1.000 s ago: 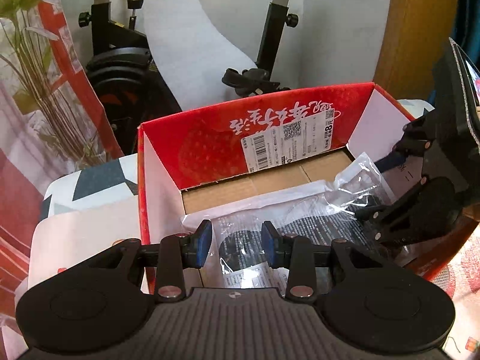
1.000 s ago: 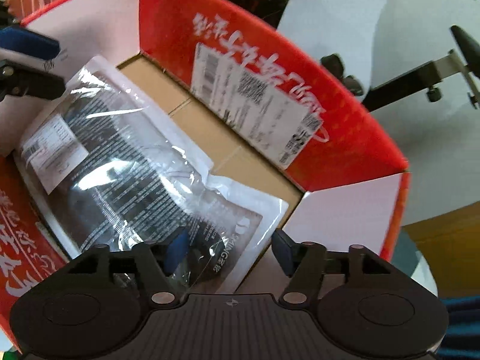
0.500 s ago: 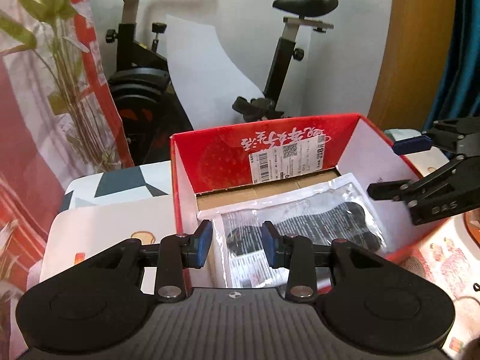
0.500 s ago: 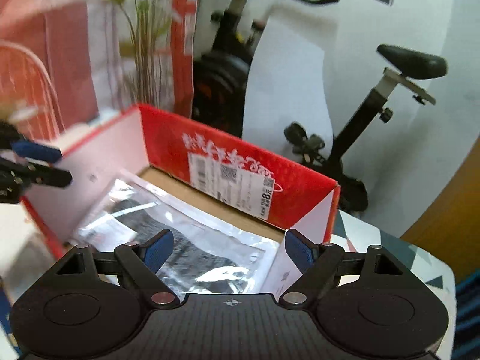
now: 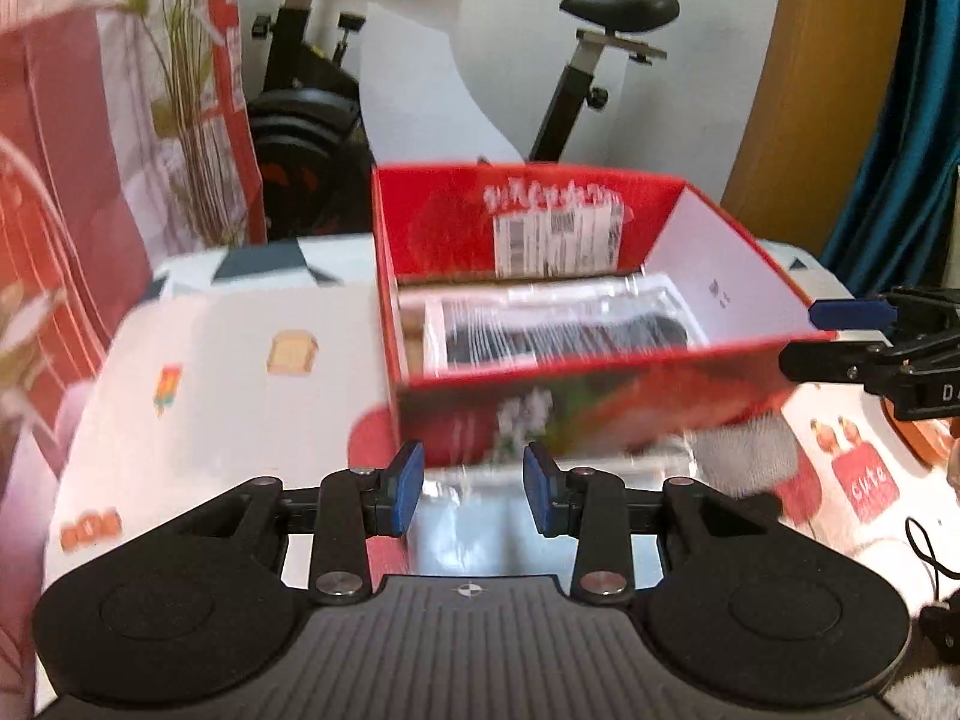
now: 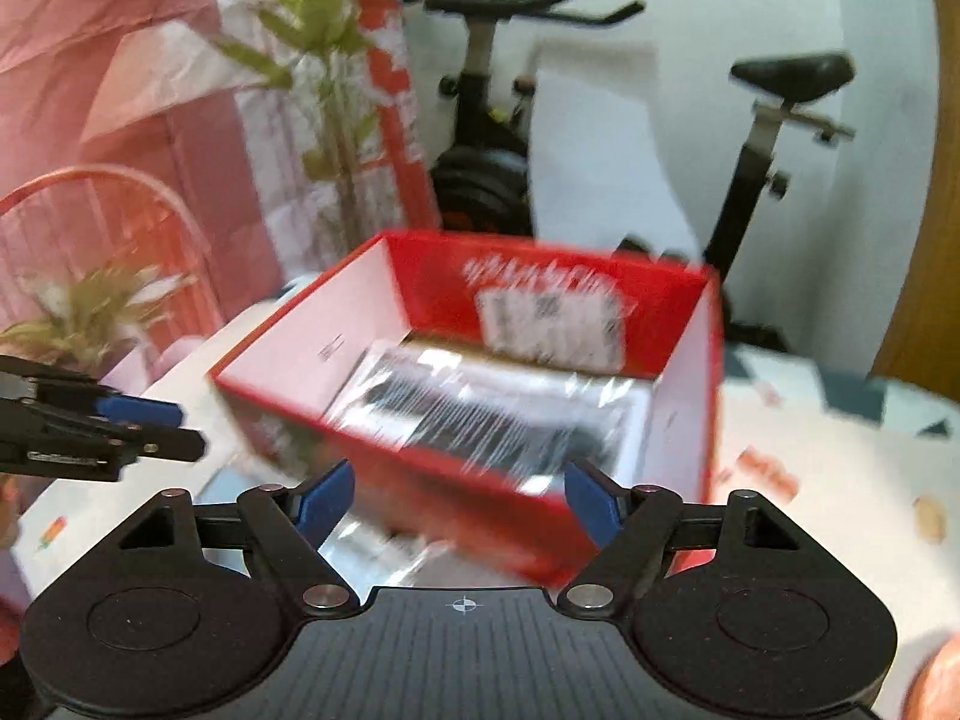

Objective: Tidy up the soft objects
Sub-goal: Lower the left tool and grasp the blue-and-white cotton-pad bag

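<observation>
A red cardboard box (image 5: 600, 402) stands open on the table, and the right wrist view shows it too (image 6: 288, 372). Flat on its bottom lies a clear plastic packet (image 5: 564, 330) with a dark soft item inside (image 6: 480, 402). My left gripper (image 5: 474, 489) hovers in front of the box's near wall, jaws partly open with nothing between them. My right gripper (image 6: 459, 501) is before the box's near corner, jaws wide, closing a little, and empty. Each gripper shows in the other's view, the right one (image 5: 801, 336) outside the box's right wall and the left one (image 6: 189, 431) off its left side.
Another shiny plastic packet (image 5: 540, 480) and a grey soft piece (image 5: 744, 462) lie on the printed tablecloth (image 5: 240, 390) in front of the box. An exercise bike (image 5: 576, 60) and a plant (image 5: 180, 90) stand behind the table. A black cable (image 5: 924, 546) lies at right.
Both grippers have drawn back and up out of the box. The right gripper has come off the packet's corner and its jaws stand wider. The packet stays lying in the box.
</observation>
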`<action>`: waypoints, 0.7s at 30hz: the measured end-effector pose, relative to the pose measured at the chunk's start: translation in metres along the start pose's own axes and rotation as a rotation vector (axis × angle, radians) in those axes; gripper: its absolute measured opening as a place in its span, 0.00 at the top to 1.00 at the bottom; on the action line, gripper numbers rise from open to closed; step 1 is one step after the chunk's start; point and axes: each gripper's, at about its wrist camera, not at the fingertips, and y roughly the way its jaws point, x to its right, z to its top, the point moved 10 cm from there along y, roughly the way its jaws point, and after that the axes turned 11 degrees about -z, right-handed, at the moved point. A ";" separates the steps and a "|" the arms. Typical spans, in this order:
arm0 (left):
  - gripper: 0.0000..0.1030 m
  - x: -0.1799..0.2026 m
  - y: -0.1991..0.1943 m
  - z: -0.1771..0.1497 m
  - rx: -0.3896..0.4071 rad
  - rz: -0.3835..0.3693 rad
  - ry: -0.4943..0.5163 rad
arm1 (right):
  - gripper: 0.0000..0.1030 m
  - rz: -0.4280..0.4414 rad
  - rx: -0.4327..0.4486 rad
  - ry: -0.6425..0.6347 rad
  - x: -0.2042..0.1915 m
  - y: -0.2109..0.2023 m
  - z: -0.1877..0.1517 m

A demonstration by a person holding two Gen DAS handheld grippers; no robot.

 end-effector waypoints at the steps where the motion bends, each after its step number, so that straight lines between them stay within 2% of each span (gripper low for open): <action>1: 0.63 0.001 0.002 -0.007 -0.013 -0.006 -0.007 | 0.31 0.014 -0.019 0.000 -0.005 0.001 -0.007; 7: 0.63 -0.004 0.009 -0.043 -0.081 -0.037 -0.066 | 0.33 0.078 -0.126 -0.003 -0.034 0.009 -0.047; 11: 0.63 -0.001 0.009 -0.060 -0.105 -0.058 -0.071 | 0.34 0.107 -0.177 -0.009 -0.053 0.011 -0.068; 21: 0.62 0.001 0.000 -0.087 -0.125 -0.085 -0.124 | 0.35 0.148 -0.244 -0.055 -0.083 0.008 -0.093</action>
